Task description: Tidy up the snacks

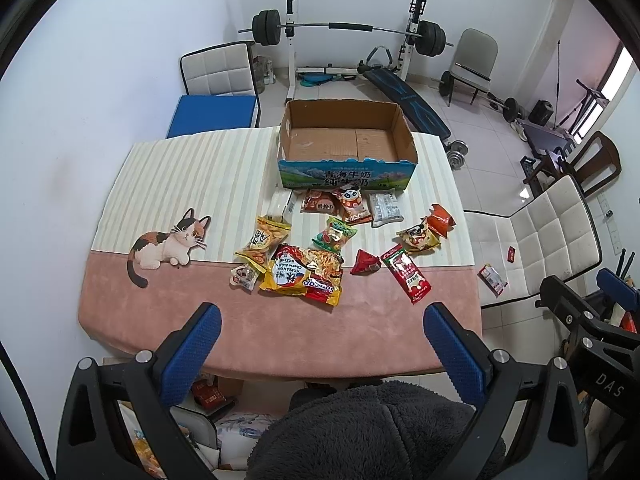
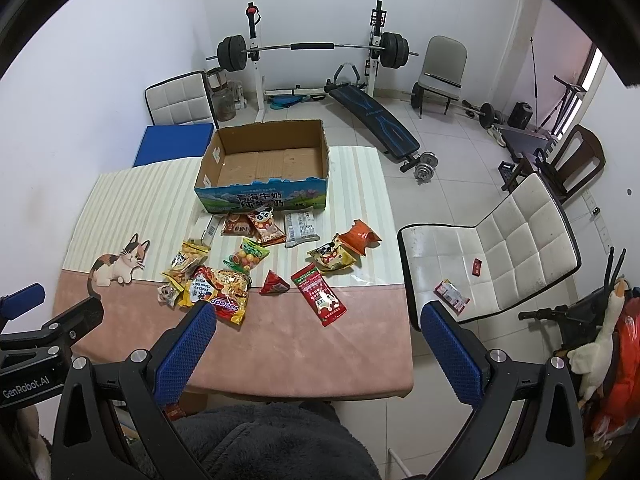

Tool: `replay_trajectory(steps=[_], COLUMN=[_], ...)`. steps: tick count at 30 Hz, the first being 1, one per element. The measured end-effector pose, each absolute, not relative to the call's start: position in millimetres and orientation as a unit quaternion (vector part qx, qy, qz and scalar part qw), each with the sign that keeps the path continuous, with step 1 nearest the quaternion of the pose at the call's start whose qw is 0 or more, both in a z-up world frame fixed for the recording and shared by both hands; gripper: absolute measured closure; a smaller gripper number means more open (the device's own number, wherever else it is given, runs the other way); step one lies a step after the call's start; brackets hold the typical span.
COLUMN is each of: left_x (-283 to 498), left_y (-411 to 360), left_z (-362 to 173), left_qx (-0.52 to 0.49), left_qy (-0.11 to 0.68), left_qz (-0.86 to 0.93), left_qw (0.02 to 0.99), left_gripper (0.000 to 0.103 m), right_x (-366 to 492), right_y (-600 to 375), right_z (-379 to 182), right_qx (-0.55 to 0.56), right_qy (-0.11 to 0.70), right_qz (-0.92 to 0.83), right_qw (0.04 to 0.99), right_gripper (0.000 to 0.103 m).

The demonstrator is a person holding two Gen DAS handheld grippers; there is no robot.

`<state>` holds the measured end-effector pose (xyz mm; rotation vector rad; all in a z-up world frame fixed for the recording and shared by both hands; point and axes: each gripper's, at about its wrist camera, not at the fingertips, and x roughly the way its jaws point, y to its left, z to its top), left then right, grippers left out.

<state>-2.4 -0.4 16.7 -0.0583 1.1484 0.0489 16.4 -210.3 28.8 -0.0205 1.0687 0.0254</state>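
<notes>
Here I hold both grippers above the near edge of the pink-and-cream striped table cloth point(image 1: 168, 184), jaws wide and holding nothing: the left gripper point(image 1: 322, 324) and the right gripper point(image 2: 318, 322). Ahead of my jaws the snack packets lie scattered, the big yellow-and-red noodle bag point(image 1: 306, 274) nearest, a long red bar wrapper point(image 2: 318, 294) beside it. Beyond them stands the open, empty cardboard box with a blue printed front point(image 1: 346, 170).
</notes>
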Motion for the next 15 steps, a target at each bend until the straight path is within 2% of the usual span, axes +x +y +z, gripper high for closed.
replay_trajectory(steps=[15], left_x=[-0.6], left_y=[0.7], left_z=[22.6], left_qx=[-0.028], left_qy=[0.539], left_qz=[0.024], left_qw=[0.842], left_gripper=[0.0], right_x=[17.5], right_y=[-208.5], right_z=[30.6], right_qx=[-0.008], right_qy=[0.508], right_qz=[0.014], right_qw=[0.861], right_gripper=[0.0])
